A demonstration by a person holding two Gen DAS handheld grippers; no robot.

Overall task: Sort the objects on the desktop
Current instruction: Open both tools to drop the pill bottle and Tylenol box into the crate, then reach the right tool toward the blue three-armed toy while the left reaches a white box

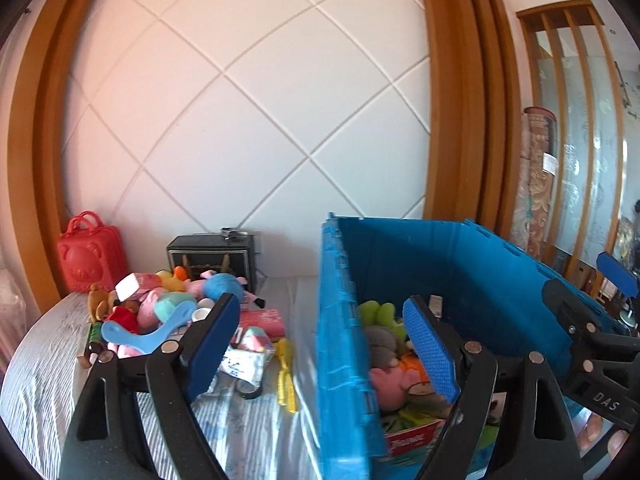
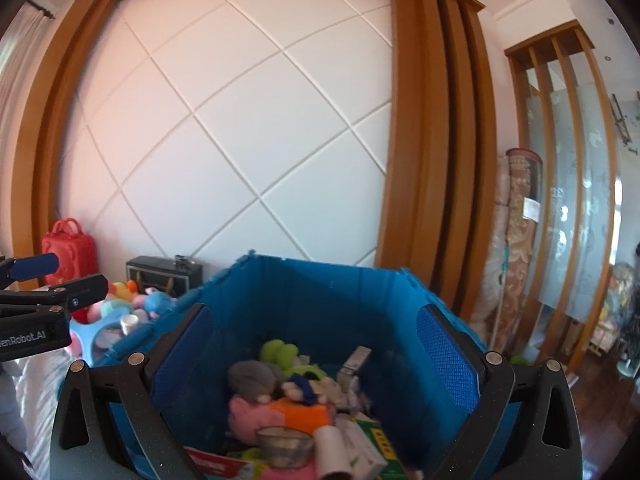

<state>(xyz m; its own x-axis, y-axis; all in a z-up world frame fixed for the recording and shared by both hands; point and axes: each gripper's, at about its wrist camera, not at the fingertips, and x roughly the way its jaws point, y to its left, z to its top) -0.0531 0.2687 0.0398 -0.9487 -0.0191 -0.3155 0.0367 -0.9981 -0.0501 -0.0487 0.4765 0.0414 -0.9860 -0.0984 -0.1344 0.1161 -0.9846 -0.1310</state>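
With both tools spread apart and empty, left tool (image 1: 324, 344) straddled the blue crate's (image 1: 340, 320) wall, right tool (image 2: 316, 356) hung over the sorted toys (image 2: 280, 396) inside; unsorted pile (image 1: 168, 304) waited beside it on the table (image 1: 48, 360).

Bright daylight enters from the right, through the glass partition (image 1: 576, 184) — the white wall panel (image 1: 248, 112) picks up a pinkish tint at left. Fisheye bending, dark corners — the right view slightly soft.
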